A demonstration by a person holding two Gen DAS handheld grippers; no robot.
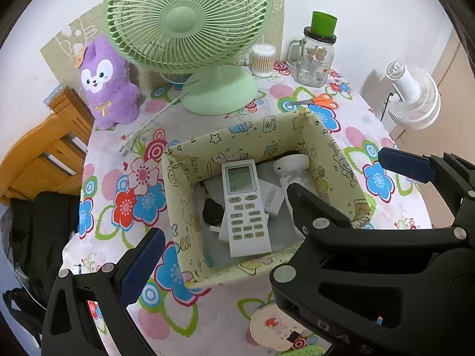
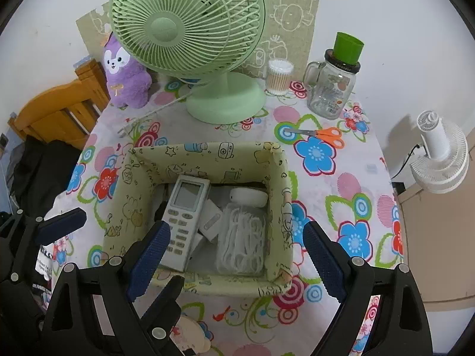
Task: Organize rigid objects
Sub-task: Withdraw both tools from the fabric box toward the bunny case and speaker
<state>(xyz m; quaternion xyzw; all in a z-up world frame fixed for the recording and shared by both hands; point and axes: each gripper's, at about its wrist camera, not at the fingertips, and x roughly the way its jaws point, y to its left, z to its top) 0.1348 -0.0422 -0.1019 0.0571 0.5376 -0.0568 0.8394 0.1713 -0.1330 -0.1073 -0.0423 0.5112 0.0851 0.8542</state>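
Setting: white-walled room, a table under a floral-print tablecloth [image 2: 326, 195] in pink, blue, red and green.
Box: pale yellow-green open fabric box [image 2: 276, 160] with black doodle prints, at the middle of the table, nearer its front edge; hand-drawn lettering on an inner wall is too distorted to read.
Remote: white rectangular remote control [image 1: 245, 204] with a grey screen and rows of small buttons, inside the box, leaning on the things beneath it, screen end toward the far wall of the box.
Other contents: clear plastic jar with a white lid [image 2: 242, 231] full of white floss picks, lying on its side along the box's right wall; a small white flat block [image 2: 211, 218] between jar and remote; a black rounded object [image 1: 212, 210] beside the remote, kind unclear.
Left gripper [image 1: 271, 204]: jaws wide apart, gripping nothing, spanning the box from above.
Right gripper [image 2: 237, 255]: jaws spread, empty, over the box's near edge.
Back edge: mint-green plastic desk fan [image 2: 190, 29]; purple plush alpaca [image 2: 126, 74] at the back left corner; cotton-swab tub [image 2: 279, 77]; glass mug jar [image 2: 331, 89] with a green plastic cup [image 2: 347, 47] on its lid, its printed label unreadable.
Right side: orange-handled scissors [image 2: 322, 133] lying flat behind the box.
Off the table: white floor fan [image 2: 439, 151] at right, wooden chair [image 2: 62, 109] at left.
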